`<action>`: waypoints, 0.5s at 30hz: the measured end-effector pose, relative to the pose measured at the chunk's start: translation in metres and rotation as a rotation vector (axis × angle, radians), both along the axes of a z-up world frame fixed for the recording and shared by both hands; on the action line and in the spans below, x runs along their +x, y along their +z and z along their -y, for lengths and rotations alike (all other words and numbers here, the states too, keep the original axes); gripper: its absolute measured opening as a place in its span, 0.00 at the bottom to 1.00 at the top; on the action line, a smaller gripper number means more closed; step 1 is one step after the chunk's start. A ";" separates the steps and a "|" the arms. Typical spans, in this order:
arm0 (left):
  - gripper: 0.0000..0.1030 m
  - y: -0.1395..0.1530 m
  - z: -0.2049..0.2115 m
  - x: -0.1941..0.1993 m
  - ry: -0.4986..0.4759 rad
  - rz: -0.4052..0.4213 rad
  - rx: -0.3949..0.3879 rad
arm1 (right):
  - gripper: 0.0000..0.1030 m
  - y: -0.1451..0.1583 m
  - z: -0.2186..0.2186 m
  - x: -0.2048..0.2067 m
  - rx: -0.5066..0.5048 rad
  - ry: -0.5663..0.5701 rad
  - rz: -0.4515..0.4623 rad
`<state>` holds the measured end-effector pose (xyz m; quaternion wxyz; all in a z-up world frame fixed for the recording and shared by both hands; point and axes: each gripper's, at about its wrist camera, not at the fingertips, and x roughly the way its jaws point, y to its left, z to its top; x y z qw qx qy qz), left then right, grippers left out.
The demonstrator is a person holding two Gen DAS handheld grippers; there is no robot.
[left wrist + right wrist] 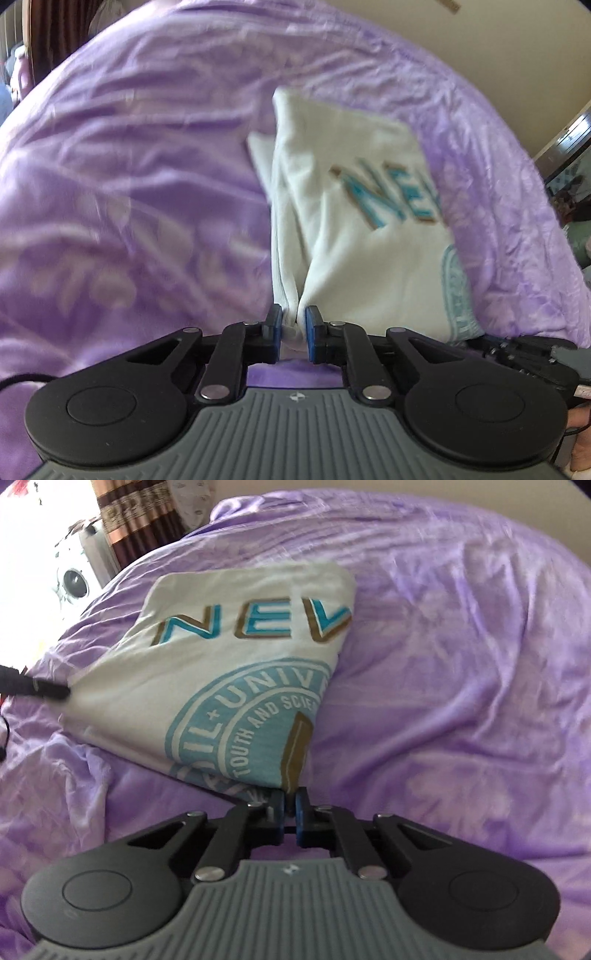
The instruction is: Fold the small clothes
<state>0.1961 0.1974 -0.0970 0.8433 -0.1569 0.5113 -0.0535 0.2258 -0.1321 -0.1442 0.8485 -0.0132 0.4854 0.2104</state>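
A white shirt (pixel 354 229) with teal and gold lettering and a round teal emblem lies partly folded on a purple bedspread (pixel 129 184). My left gripper (pixel 294 326) is shut on a bunched near corner of the shirt, white cloth showing between its blue pads. In the right wrist view the same shirt (pixel 221 664) spreads away from me, and my right gripper (pixel 291 805) is shut on its near corner below the emblem. The left gripper's black tip (pixel 48 690) shows at the shirt's left edge.
The purple bedspread (pixel 461 683) fills both views, wrinkled, with room to the right of the shirt. A striped curtain (pixel 136 520) and a white appliance (pixel 70 579) stand beyond the bed at the upper left. Furniture shows at the right edge (pixel 569 147).
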 end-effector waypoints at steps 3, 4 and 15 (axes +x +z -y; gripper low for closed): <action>0.14 -0.011 0.002 0.003 0.001 -0.025 0.016 | 0.00 -0.009 0.001 0.003 -0.013 -0.001 -0.023; 0.14 -0.012 0.002 0.004 0.003 -0.036 0.017 | 0.00 -0.013 0.002 0.004 -0.013 -0.004 -0.035; 0.49 0.019 -0.016 -0.008 0.010 0.001 0.020 | 0.02 -0.005 0.019 -0.002 -0.019 -0.018 -0.075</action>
